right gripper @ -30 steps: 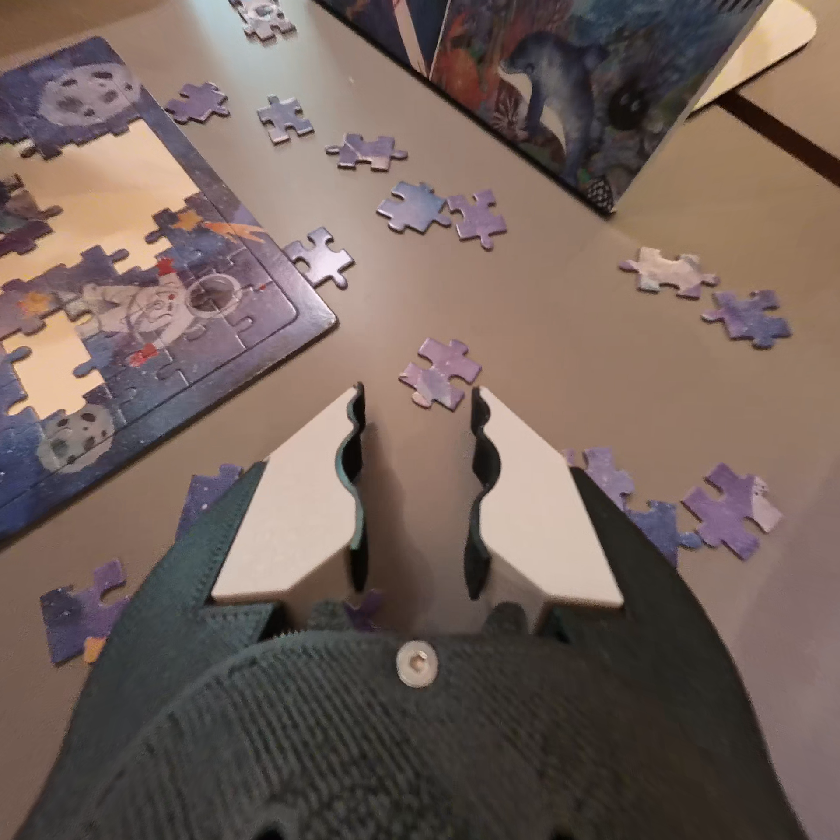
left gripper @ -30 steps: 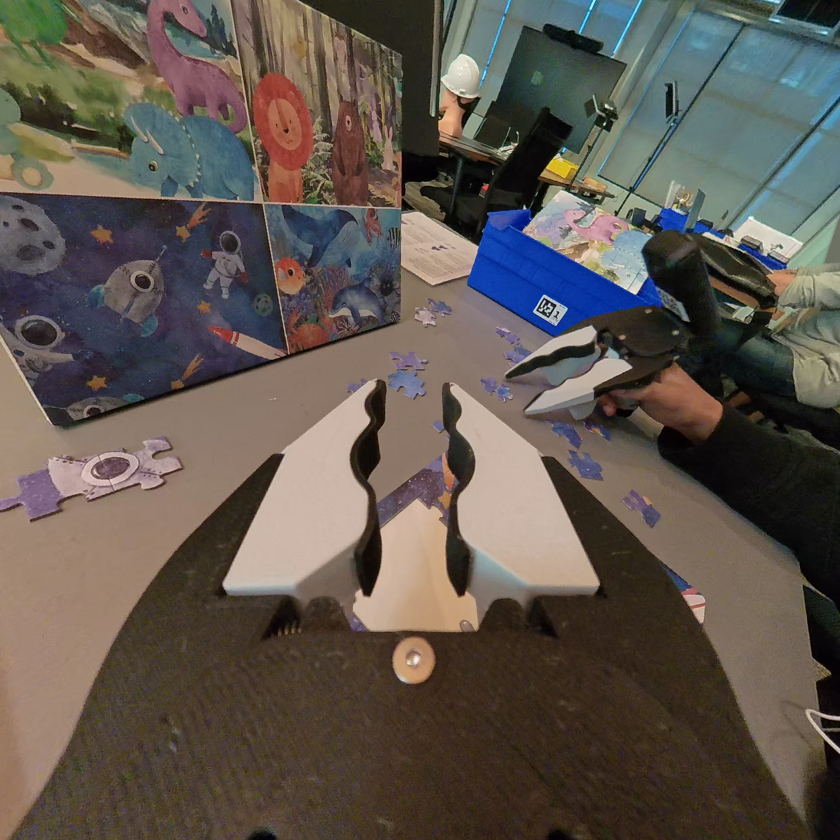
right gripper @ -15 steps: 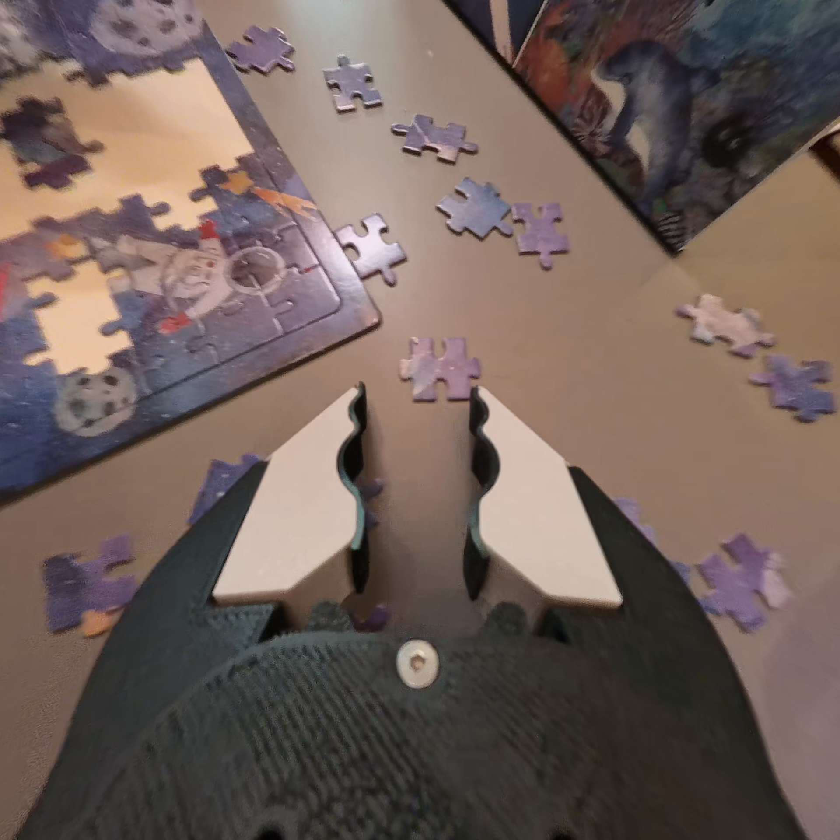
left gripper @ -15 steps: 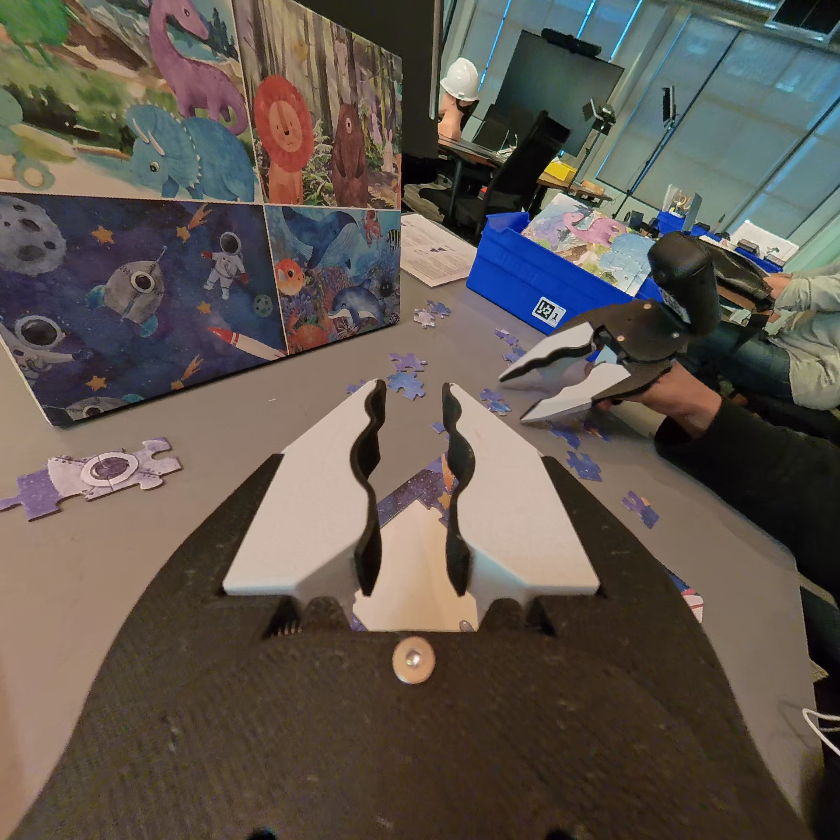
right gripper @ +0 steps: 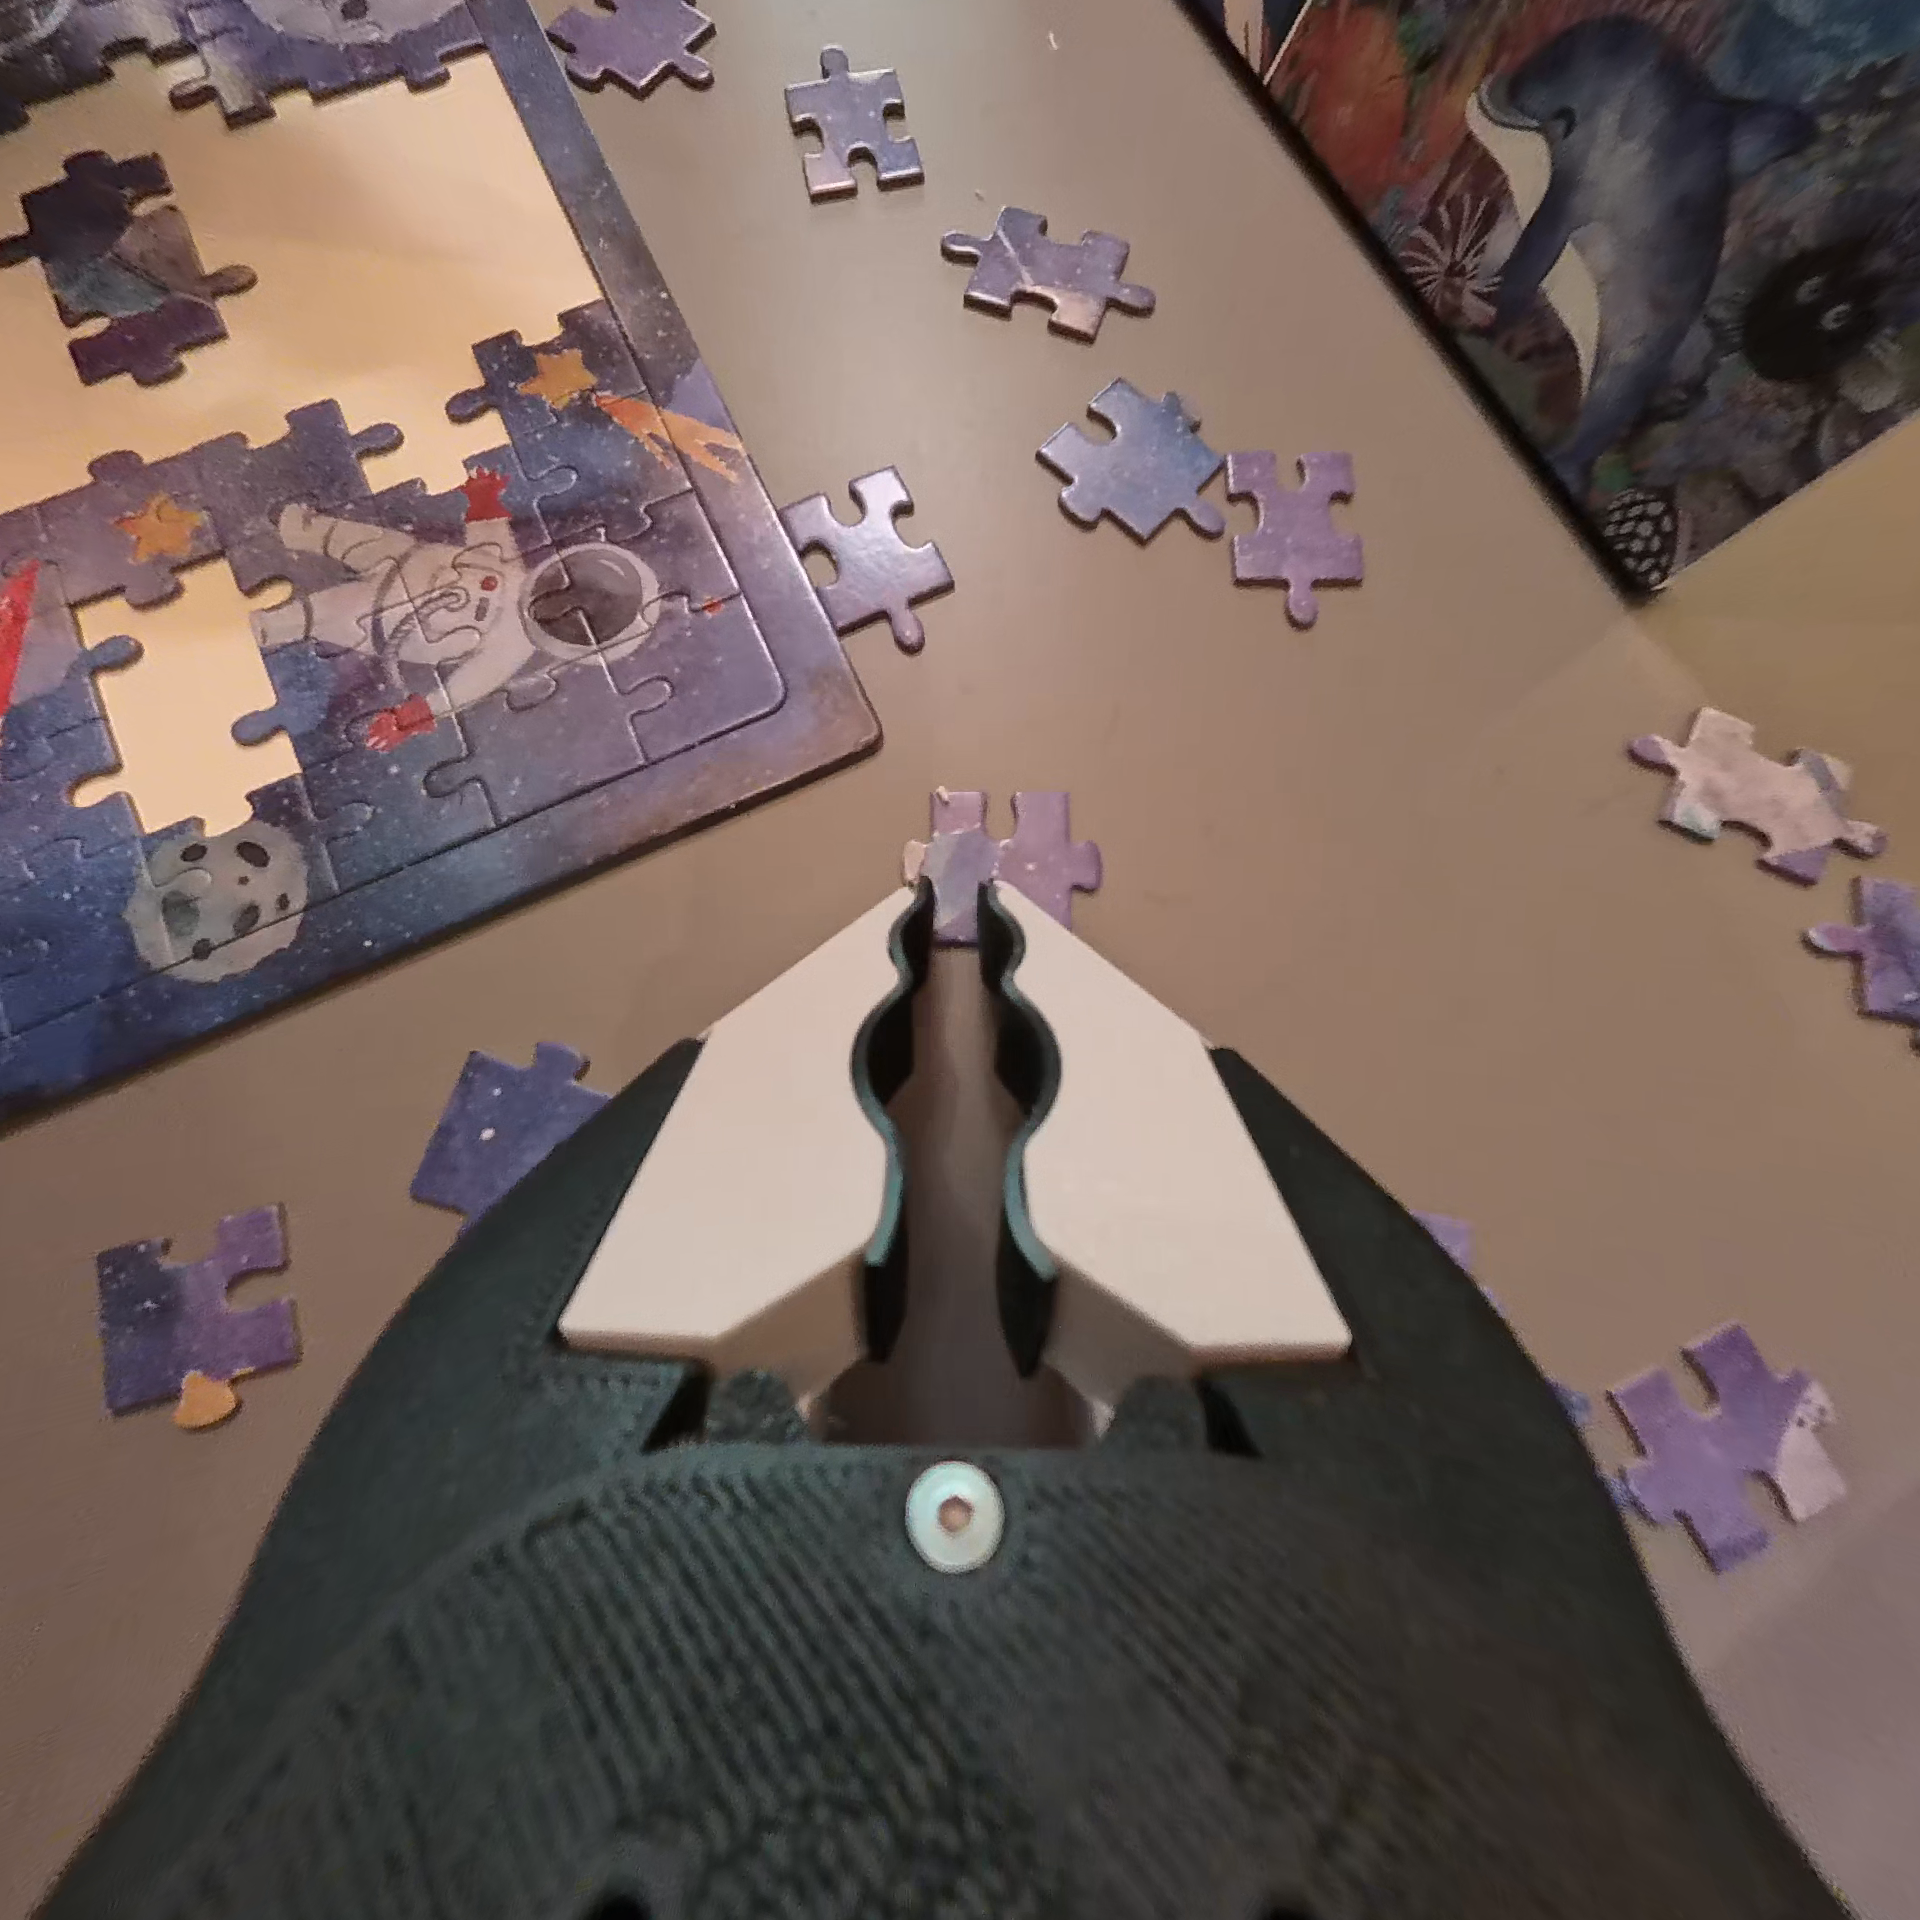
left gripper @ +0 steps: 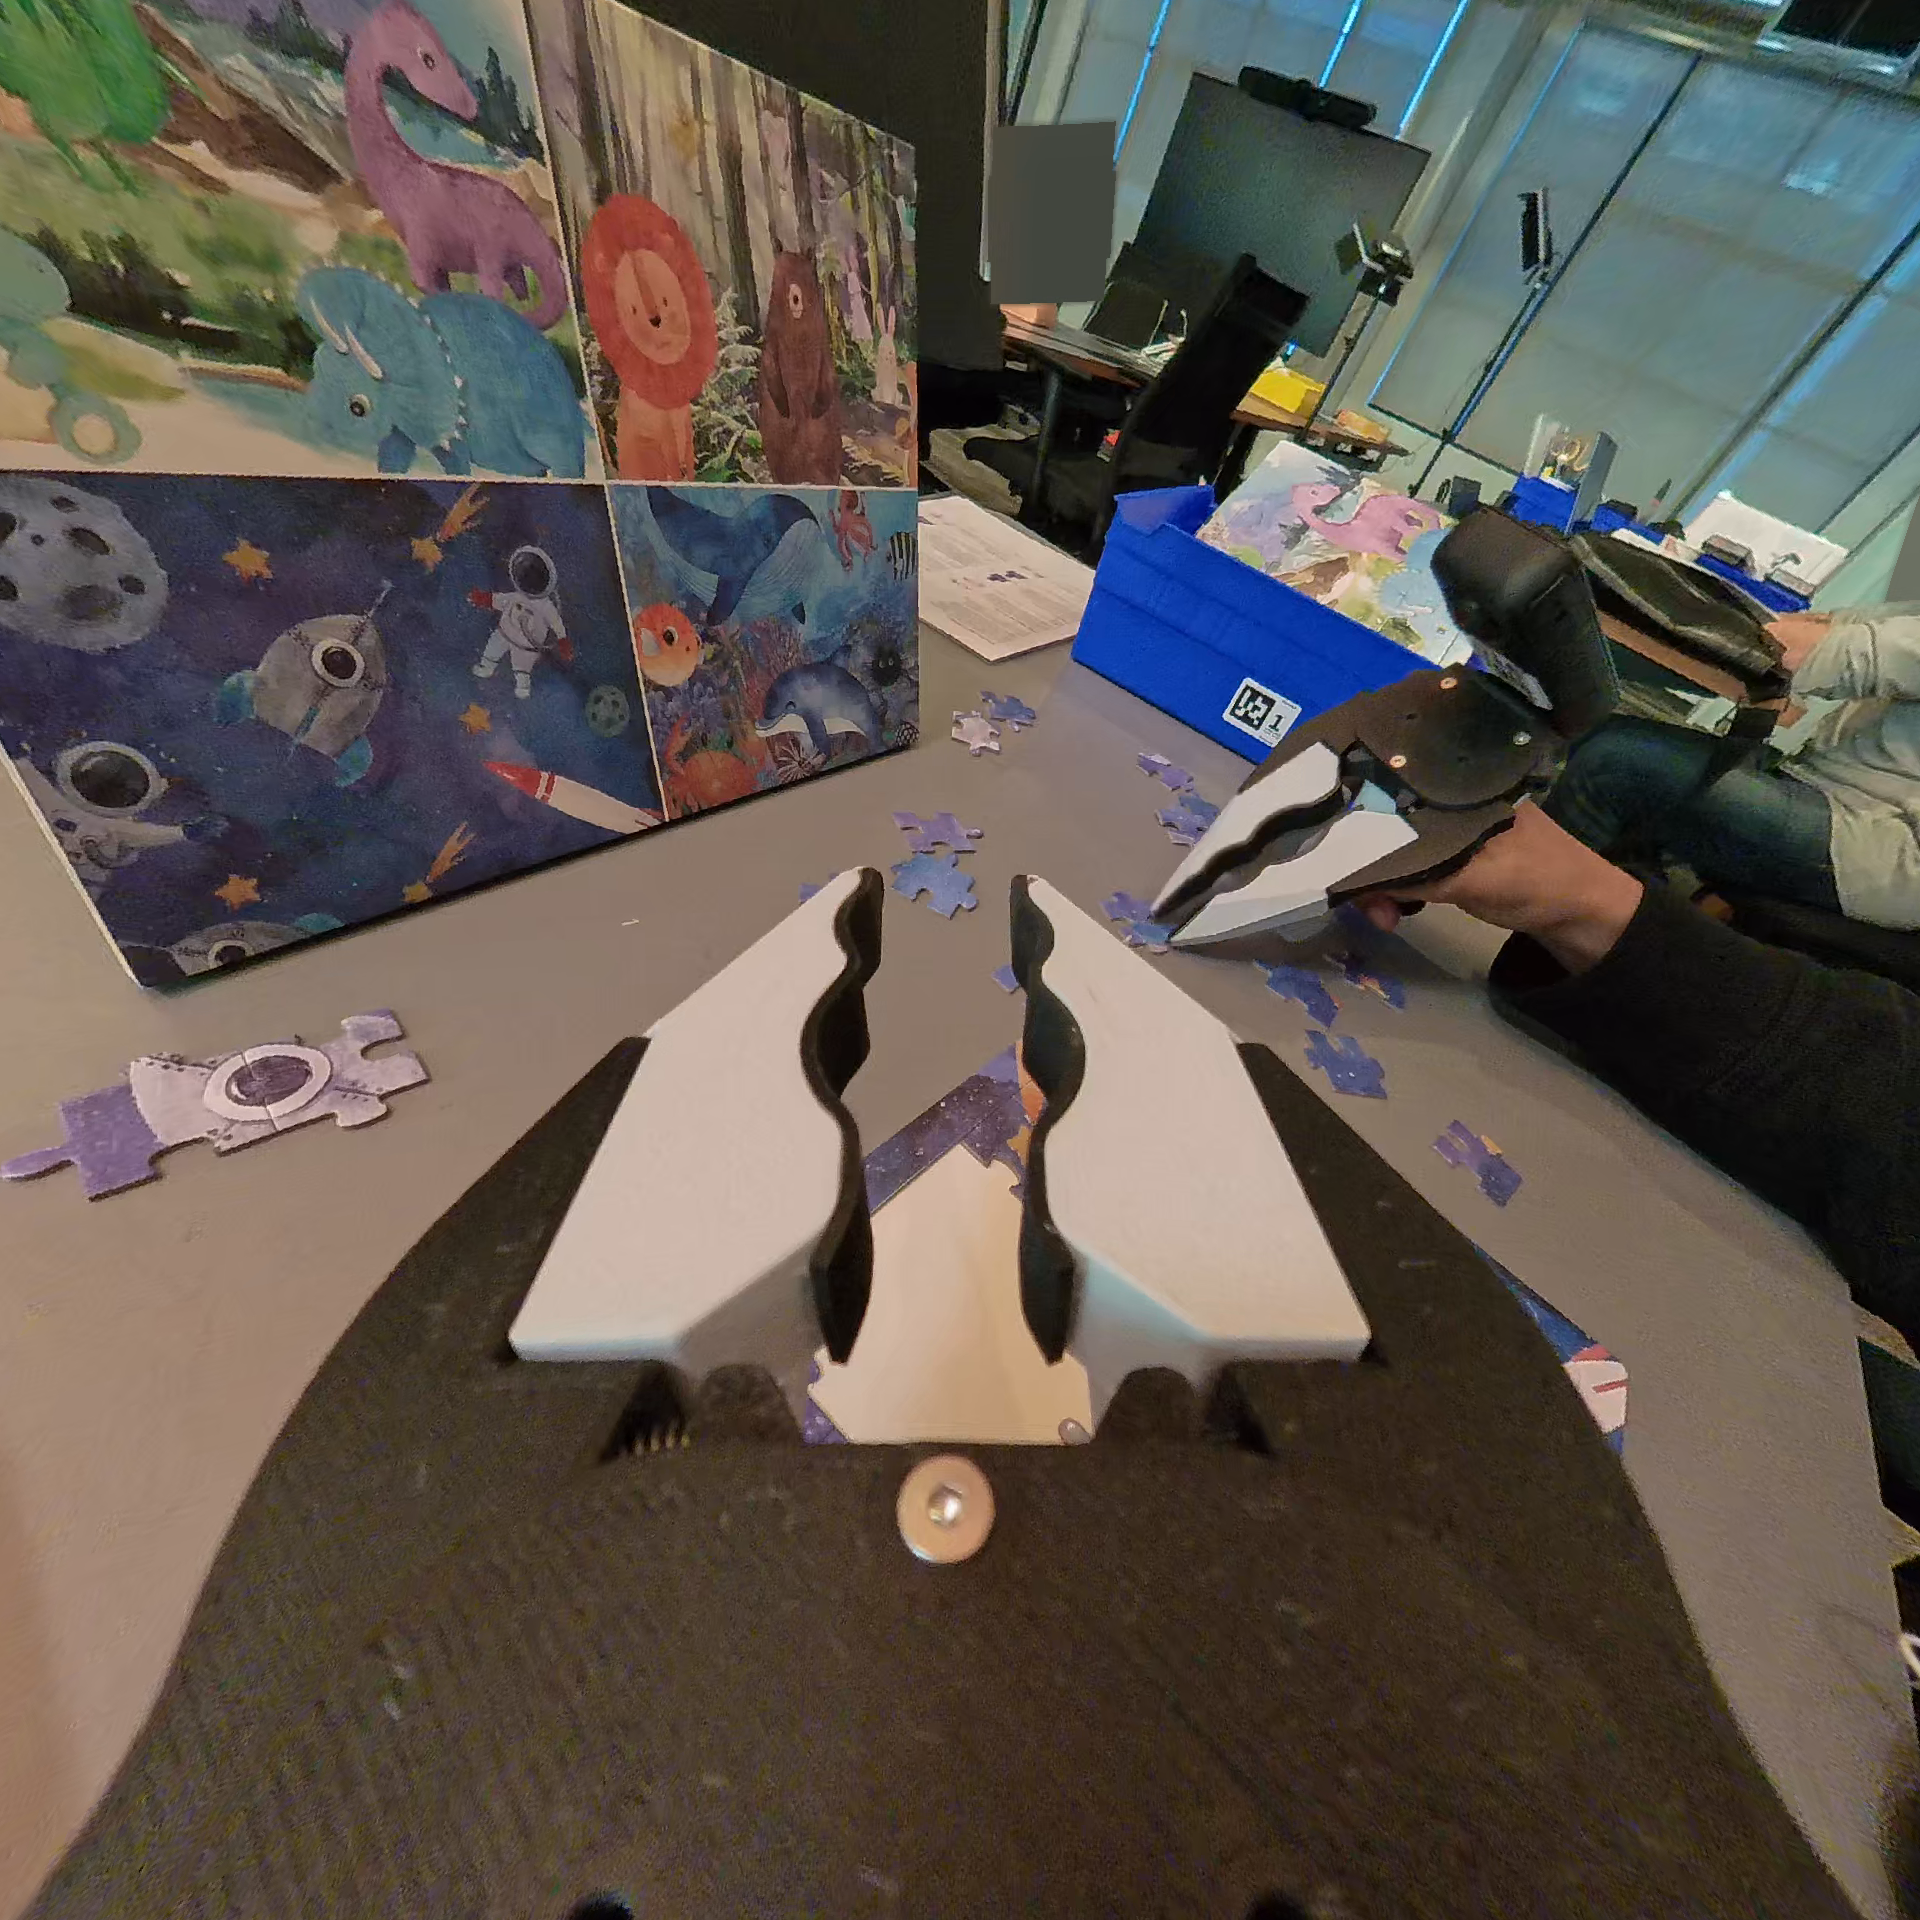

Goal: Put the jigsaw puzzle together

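My right gripper [right gripper: 951,899] is down at the grey table with its jaws nearly together on a pale purple puzzle piece [right gripper: 1003,857]. The piece's near part sits pinched between the two tips and the piece still lies on the table. The left wrist view shows this gripper [left gripper: 1169,930] with its tips on the table among loose pieces. My left gripper [left gripper: 945,883] is open and empty, held above the corner of the space puzzle board [left gripper: 935,1132]. The board [right gripper: 821,707] is partly filled, with an astronaut and bare gaps.
Several loose purple and blue pieces [right gripper: 1132,468] lie around the board. A picture-covered puzzle box [left gripper: 416,623] stands at the back left; its corner also shows in the right wrist view [right gripper: 1662,260]. A blue bin [left gripper: 1174,623], a paper sheet [left gripper: 997,582] and joined pieces [left gripper: 249,1086] also lie on the table. My hands' fingertips stand some 20 cm from each other.
My right gripper moved forward and down to the pale purple piece and its jaws closed from wide open onto it. My left gripper has not moved.
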Motion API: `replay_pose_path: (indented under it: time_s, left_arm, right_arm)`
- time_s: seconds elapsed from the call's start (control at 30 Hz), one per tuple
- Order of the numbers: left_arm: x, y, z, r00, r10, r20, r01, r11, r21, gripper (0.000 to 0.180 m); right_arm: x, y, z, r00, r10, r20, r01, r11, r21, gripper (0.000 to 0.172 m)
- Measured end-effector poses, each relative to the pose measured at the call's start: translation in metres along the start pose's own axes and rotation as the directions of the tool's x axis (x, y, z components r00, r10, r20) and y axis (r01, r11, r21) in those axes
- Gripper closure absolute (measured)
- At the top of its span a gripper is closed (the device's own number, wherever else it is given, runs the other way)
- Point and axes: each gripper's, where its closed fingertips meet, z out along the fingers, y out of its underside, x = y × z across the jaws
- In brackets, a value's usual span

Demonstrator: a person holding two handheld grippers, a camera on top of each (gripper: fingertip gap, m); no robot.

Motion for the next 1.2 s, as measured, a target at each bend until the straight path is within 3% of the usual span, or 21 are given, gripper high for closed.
replay_pose_path:
  time_s: [0.23,0.4,0.6,0.77,0.97,1.1,1.2]
  left_arm:
    - [0.0,-0.001,-0.001,1.0,0.001,0.0,-0.001,1.0,0.01,0.159]
    - [0.0,-0.002,-0.001,1.0,0.006,0.001,-0.006,1.0,0.012,0.159]
    - [0.002,-0.004,-0.003,1.0,0.012,-0.001,-0.012,1.0,0.022,0.159]
    - [0.003,-0.008,-0.005,1.0,0.02,0.0,-0.02,0.999,0.043,0.159]
    - [0.014,-0.009,-0.013,0.999,0.018,-0.036,-0.017,1.0,0.016,0.157]
    - [0.022,0.023,-0.038,0.997,0.08,-0.02,-0.082,0.986,-0.143,0.154]
    - [0.03,0.037,-0.067,0.996,0.088,0.002,-0.086,0.986,-0.141,0.153]
  right_arm:
    - [0.01,0.0,0.002,0.999,0.015,-0.049,-0.015,1.0,-0.004,0.132]
    - [0.004,0.0,0.001,0.999,0.038,-0.015,-0.038,0.999,0.011,0.147]
    - [0.0,0.003,-0.002,0.998,0.053,-0.03,-0.052,0.998,0.03,0.148]
    - [-0.013,-0.016,-0.016,0.997,0.081,0.008,-0.081,0.987,0.139,0.148]
    - [-0.103,-0.076,-0.014,0.989,0.061,0.131,-0.096,0.955,0.28,0.147]
    - [-0.187,-0.106,0.007,0.972,0.031,0.235,-0.107,0.942,0.317,0.148]
    - [-0.223,-0.112,0.03,0.959,0.076,0.274,-0.152,0.951,0.268,0.147]
